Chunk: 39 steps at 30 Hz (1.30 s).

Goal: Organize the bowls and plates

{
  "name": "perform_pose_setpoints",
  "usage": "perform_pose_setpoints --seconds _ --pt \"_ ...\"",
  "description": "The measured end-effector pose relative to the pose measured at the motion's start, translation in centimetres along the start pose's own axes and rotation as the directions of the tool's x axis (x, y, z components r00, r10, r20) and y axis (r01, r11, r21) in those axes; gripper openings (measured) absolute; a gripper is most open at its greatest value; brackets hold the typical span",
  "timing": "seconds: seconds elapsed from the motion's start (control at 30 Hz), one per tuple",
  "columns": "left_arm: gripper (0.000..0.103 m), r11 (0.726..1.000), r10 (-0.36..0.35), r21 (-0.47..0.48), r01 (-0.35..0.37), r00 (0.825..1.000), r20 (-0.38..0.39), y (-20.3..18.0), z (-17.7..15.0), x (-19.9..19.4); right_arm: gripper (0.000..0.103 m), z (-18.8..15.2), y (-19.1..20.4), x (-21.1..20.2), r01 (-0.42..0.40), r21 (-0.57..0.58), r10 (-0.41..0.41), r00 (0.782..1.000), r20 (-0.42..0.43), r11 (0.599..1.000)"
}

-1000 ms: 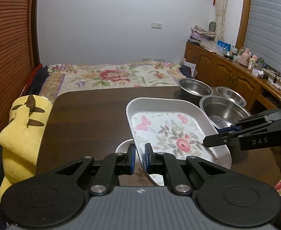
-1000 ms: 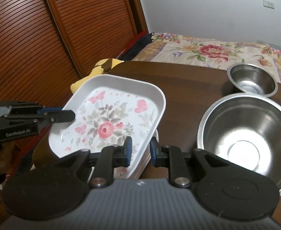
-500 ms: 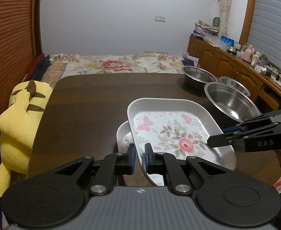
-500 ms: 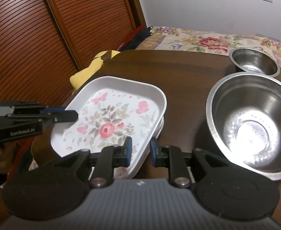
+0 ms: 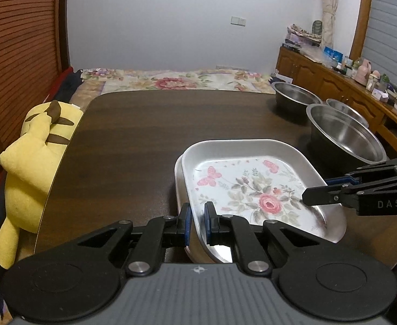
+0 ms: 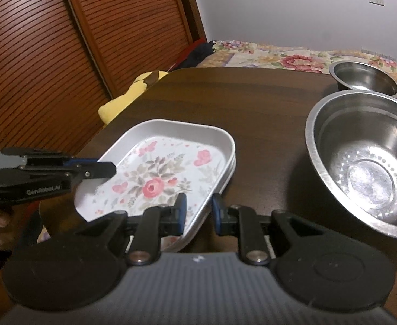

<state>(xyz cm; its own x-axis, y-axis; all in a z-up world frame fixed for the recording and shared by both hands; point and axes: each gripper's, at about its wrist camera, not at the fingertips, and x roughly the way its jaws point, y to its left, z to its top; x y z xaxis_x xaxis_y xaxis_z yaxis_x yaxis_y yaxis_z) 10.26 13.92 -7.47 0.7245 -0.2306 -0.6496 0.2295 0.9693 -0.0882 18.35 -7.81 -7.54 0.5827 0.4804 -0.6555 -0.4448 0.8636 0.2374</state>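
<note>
The left tongs are clenched on the near rim of a floral plate, a rectangular white dish printed with a pink rose and butterflies, low and centre-right in the left wrist view. In the same view the right tongs reach in from the right edge and pinch the plate's right rim. The right wrist view shows this from the other side: the right tongs grip the near rim at lower centre, and the left tongs come in from the left edge, closed on the far-left rim. The plate sits on or just above a second white plate, whose rim shows along its left edge (whether the two touch, I cannot tell). Both are over the dark wooden desk.

A large steel bowl stands at the right of the right wrist view, with a smaller steel bowl behind it at upper right. A yellow plush toy leans at the desk's left edge, and a bed with a flowered cover lies behind the desk.
</note>
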Motion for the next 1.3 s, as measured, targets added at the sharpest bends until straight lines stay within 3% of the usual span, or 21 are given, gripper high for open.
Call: perform_pose_setpoints --seconds 0.3,0.57,0.97,1.2,1.3 --pt "0.011 1.0 -0.004 -0.004 0.004 1.0 0.002 -0.1 -0.3 0.2 0.023 -0.4 -0.1 -0.1 -0.008 0.018 0.007 0.999 0.035 1.0" --pt "0.012 1.0 0.026 -0.002 -0.026 1.0 0.017 -0.1 0.0 -0.1 0.023 -0.6 0.8 -0.8 0.006 -0.034 -0.003 0.998 0.067 0.999" --pt "0.035 1.0 0.023 0.018 -0.025 0.997 0.073 -1.0 1.2 -0.8 0.023 -0.1 0.1 -2.7 -0.025 -0.03 0.029 0.993 0.115 0.999" --pt "0.059 0.998 -0.021 0.056 0.015 0.993 0.118 -4.2 2.5 -0.3 0.023 0.8 -2.0 -6.0 0.035 -0.035 -0.027 0.98 0.198 0.999" --pt "0.064 0.997 -0.042 0.077 0.032 0.99 0.137 -6.2 3.2 0.2 0.029 0.8 -3.5 -7.4 0.083 -0.029 -0.074 0.97 0.232 0.996"
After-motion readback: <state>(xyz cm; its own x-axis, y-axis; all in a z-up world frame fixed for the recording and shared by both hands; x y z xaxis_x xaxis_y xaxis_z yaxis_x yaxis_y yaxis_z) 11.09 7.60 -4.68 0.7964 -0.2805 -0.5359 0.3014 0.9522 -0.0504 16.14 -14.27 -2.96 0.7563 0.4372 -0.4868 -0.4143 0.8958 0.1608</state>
